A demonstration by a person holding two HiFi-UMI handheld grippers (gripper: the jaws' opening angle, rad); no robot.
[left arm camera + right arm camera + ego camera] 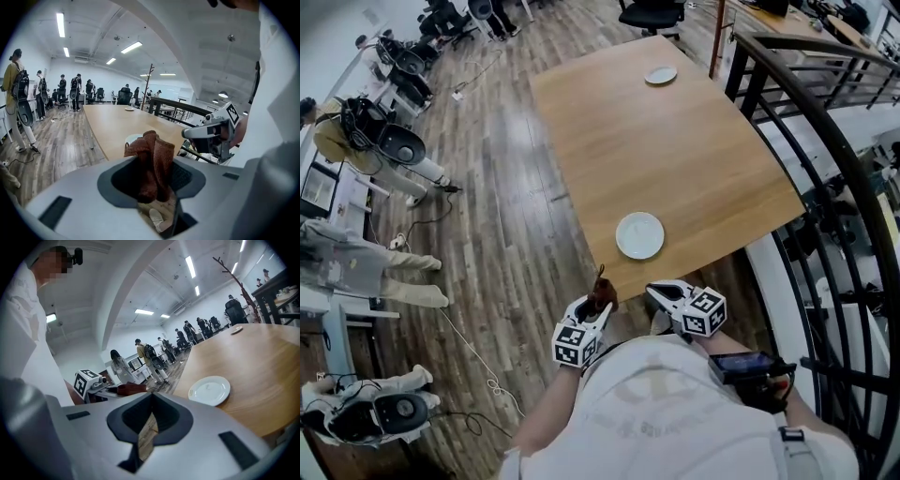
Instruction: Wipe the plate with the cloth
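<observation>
A white plate (639, 234) lies on the wooden table (675, 141) near its front edge; the same plate (209, 390) shows in the right gripper view. My left gripper (601, 292) hangs just off that edge, in front of the plate, shut on a rust-brown cloth (602, 292). In the left gripper view the cloth (152, 159) stands bunched upright between the jaws, hiding most of the plate (133, 138). My right gripper (656, 292) is beside it, to the right, shut with nothing in it. Its jaws (151, 397) meet at the tips.
A second small plate (660, 75) sits at the table's far end. A black metal railing (825, 159) runs along the right side. Cables (478, 361) and gear lie on the wooden floor to the left. Several people (28, 101) stand in the distance.
</observation>
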